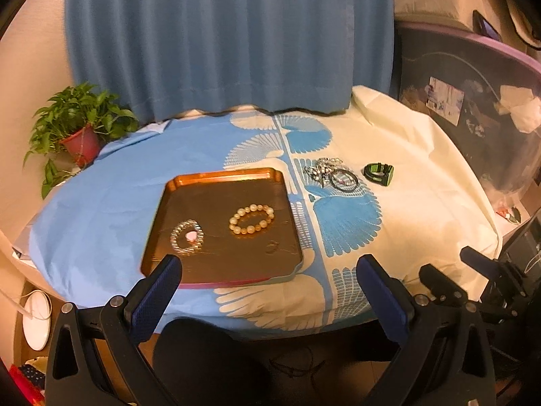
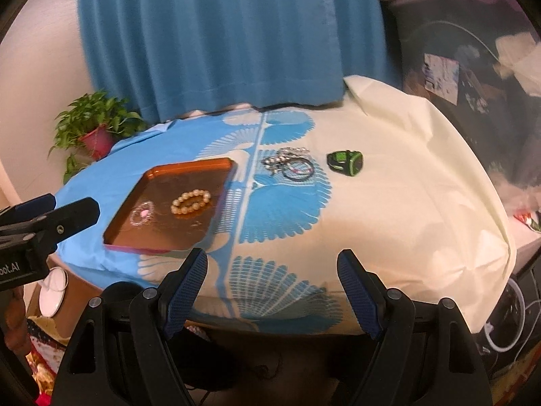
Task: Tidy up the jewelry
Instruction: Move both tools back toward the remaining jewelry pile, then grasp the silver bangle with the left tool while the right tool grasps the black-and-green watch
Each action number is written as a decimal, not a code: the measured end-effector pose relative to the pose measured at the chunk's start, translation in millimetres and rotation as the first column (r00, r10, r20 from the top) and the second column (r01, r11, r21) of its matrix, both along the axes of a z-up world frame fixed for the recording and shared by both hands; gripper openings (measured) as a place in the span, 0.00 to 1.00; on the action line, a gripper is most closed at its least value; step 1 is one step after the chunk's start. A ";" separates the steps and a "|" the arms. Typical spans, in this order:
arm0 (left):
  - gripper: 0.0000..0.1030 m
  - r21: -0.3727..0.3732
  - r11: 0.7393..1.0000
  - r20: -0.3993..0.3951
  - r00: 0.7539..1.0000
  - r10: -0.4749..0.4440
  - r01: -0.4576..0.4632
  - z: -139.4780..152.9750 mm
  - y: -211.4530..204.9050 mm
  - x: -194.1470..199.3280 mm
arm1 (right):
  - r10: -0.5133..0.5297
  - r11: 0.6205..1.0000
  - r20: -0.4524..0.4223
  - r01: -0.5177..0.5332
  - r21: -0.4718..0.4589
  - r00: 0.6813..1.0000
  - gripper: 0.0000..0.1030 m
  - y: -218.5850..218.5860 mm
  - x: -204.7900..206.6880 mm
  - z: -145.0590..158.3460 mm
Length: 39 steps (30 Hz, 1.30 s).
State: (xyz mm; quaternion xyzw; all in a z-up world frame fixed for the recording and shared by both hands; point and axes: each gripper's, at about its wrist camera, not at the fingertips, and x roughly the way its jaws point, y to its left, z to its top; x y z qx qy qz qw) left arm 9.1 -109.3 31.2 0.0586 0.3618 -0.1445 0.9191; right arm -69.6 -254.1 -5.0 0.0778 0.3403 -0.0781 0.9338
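An orange-brown tray (image 1: 223,177) (image 2: 189,164) lies on the table's blue half. In it rest a cream bead bracelet (image 1: 252,219) (image 2: 190,202) and a clear crystal bracelet with a pink charm (image 1: 187,237) (image 2: 142,213). Right of the tray a tangle of silver chains (image 1: 319,167) (image 2: 280,159) touches a dark bangle (image 1: 344,179) (image 2: 299,169). A green-and-black watch (image 1: 379,172) (image 2: 345,162) lies further right. My left gripper (image 1: 268,270) hovers open over the tray's near edge, holding nothing. My right gripper (image 2: 272,267) is open and empty above the table's near edge.
A blue-and-cream patterned cloth (image 1: 405,203) covers the round table. A potted plant (image 1: 79,125) stands at the back left and a blue curtain (image 1: 230,34) hangs behind. A dark chair back (image 1: 206,355) sits below the grippers, and a cluttered dark bin (image 1: 473,108) stands at right.
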 end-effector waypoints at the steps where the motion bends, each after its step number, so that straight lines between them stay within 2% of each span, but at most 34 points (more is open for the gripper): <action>1: 0.99 0.001 1.000 -0.007 1.000 -0.004 0.004 -2.1 -4.3 3.8 | -0.007 1.000 -0.002 0.007 0.000 1.000 0.77 -2.7 2.1 -1.2; 14: 0.99 0.012 0.999 -0.041 0.998 -0.042 0.043 -13.8 -54.8 43.2 | -0.105 0.994 -0.033 0.106 0.019 0.994 0.77 -70.0 28.2 -19.6; 22: 0.99 -0.001 0.998 -0.080 0.995 -0.059 0.059 -23.2 -88.9 85.3 | -0.170 0.985 -0.049 0.171 0.029 0.984 0.77 -118.6 50.5 -30.2; 28: 0.99 0.002 0.996 -0.116 0.990 -0.085 0.086 -36.6 -125.1 131.4 | -0.198 0.978 -0.057 0.202 0.060 0.978 0.77 -156.0 87.0 -38.7; 39: 0.98 0.032 0.991 -0.231 0.965 -0.122 0.132 -88.5 -177.2 209.6 | -0.172 0.978 -0.079 0.180 0.110 0.982 0.77 -195.4 181.3 -61.3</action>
